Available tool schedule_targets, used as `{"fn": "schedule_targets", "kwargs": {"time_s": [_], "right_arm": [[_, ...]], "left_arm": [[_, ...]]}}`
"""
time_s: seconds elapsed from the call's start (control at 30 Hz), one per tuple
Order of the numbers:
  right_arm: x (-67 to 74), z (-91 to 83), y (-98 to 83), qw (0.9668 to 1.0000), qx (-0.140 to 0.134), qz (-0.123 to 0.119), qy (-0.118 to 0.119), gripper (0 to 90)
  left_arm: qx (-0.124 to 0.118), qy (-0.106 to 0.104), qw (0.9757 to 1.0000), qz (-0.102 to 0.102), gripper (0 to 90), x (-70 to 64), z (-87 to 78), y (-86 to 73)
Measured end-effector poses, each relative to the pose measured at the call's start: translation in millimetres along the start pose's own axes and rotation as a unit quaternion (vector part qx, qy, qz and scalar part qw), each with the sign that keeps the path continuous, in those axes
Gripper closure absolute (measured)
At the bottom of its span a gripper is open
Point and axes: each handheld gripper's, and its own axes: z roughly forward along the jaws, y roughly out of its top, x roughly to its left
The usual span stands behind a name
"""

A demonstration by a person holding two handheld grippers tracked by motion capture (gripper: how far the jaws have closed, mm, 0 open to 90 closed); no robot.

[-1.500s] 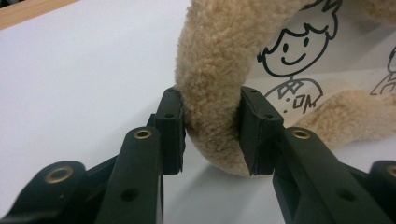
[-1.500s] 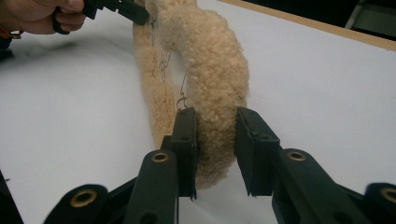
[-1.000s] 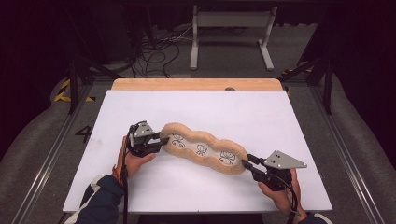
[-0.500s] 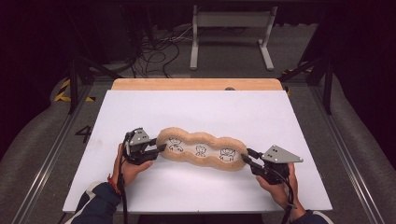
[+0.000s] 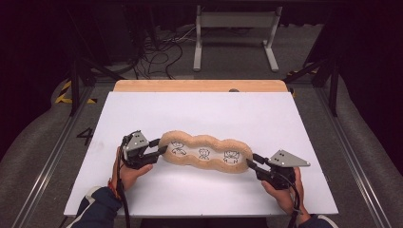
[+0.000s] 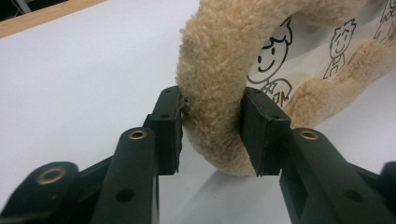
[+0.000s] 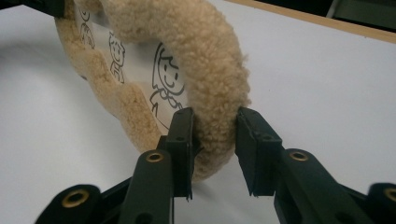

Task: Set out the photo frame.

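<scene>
Spanning the lower middle of the high view, a plush-rimmed mat with cartoon figures (image 5: pixel 205 152) lies on the white bench (image 5: pixel 285 118). Left tongs (image 5: pixel 160 150) and right tongs (image 5: pixel 250 164) each pinch an end rim, apparently to keep it stretched flat.

A white surface (image 5: pixel 285 123) with a bare wooden strip (image 5: pixel 199 86) along its far edge carries one thing: a long, tan, fleecy-rimmed mat (image 5: pixel 205 153) with a lobed outline and three cartoon figures drawn on its pale middle. It lies across the near half, its left end slightly farther than its right. Grey floor (image 5: pixel 43 142) surrounds the surface.
</scene>
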Motion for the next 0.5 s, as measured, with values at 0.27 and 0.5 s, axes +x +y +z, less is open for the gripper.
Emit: {"fn": "schedule_targets", "kwargs": {"time_s": [0.27,0.5], "right_arm": [[-1.9,4.2,1.0,1.0,0.0,-0.003,-0.008,69.2],[-7.4,9.9,4.0,0.9999,0.001,-0.002,-0.01,69.8]], "left_arm": [[0.007,-0.005,1.0,0.002,64.2,-0.9,-1.6,-0.7],[0.012,-0.006,0.9999,0.005,64.2,-5.2,-7.8,-3.6]]}}
